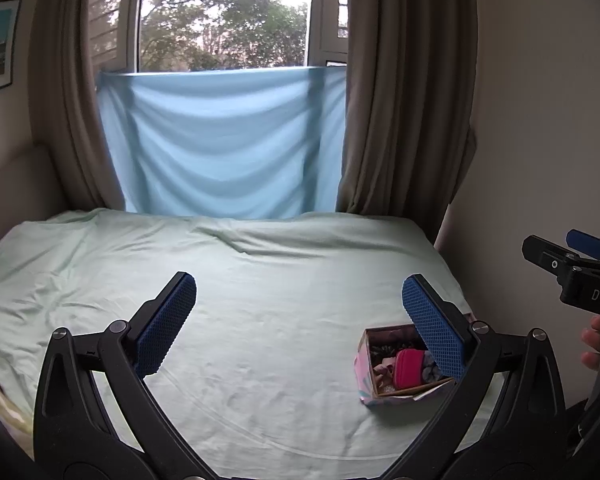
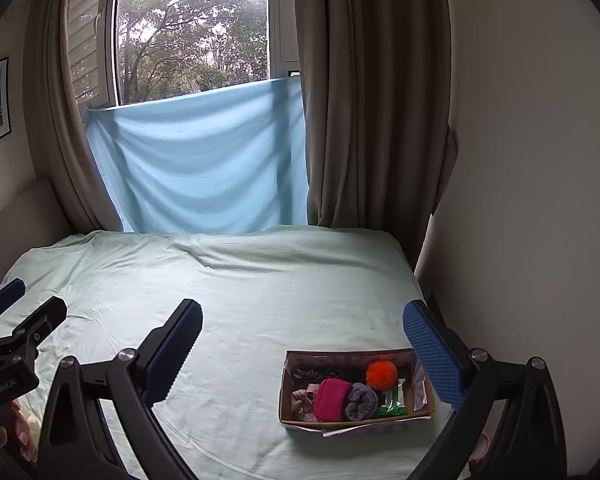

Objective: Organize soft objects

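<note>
Both claws wide open above the bed (image 2: 260, 280); box (image 2: 286, 396) of soft things near its right edge.
Bring the right claw (image 2: 302, 350) down over the pouch (image 2: 330, 398), pinch lightly; keep the left claw (image 1: 300, 316) clear.

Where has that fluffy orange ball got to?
The orange pom-pom sits inside the cardboard box on the bed's near right side, behind the grey knit item and beside the green packet.
</note>
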A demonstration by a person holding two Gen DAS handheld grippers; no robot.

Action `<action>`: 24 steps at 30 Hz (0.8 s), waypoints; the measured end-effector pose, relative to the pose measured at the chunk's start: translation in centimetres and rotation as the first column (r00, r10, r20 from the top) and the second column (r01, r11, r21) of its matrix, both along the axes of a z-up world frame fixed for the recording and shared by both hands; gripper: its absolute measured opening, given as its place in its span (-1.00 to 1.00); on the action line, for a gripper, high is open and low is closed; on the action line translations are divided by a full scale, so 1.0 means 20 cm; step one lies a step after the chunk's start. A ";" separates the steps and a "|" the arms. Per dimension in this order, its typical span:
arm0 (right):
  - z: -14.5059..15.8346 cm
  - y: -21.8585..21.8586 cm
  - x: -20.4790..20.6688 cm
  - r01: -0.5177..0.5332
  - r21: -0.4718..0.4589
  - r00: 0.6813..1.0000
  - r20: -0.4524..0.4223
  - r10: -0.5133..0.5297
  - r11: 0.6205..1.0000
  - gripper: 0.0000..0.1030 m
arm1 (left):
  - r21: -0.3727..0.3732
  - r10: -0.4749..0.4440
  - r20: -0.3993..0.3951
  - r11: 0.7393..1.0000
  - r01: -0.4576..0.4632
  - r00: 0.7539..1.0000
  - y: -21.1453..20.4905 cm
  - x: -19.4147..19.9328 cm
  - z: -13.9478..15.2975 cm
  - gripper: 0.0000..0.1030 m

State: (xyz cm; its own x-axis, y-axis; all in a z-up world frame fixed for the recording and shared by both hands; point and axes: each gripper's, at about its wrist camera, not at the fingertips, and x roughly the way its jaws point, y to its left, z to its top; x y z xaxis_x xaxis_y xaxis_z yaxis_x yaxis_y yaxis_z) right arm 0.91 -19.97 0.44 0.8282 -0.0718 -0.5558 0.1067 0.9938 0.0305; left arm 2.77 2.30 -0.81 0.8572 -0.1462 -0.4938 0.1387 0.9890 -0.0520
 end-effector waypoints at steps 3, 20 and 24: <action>0.00 0.00 0.00 0.001 0.001 1.000 0.001 -0.001 1.000 0.94 | 0.002 0.002 0.000 1.000 -0.002 1.000 0.00 0.00 0.00 0.99; 0.00 0.00 0.00 0.017 0.003 1.000 0.006 -0.017 1.000 0.94 | 0.003 0.003 0.004 1.000 -0.003 1.000 0.00 0.00 0.00 0.99; 0.01 0.00 0.00 0.020 0.000 1.000 0.009 -0.020 1.000 0.94 | 0.004 0.007 0.007 1.000 -0.007 1.000 0.00 0.01 0.00 0.99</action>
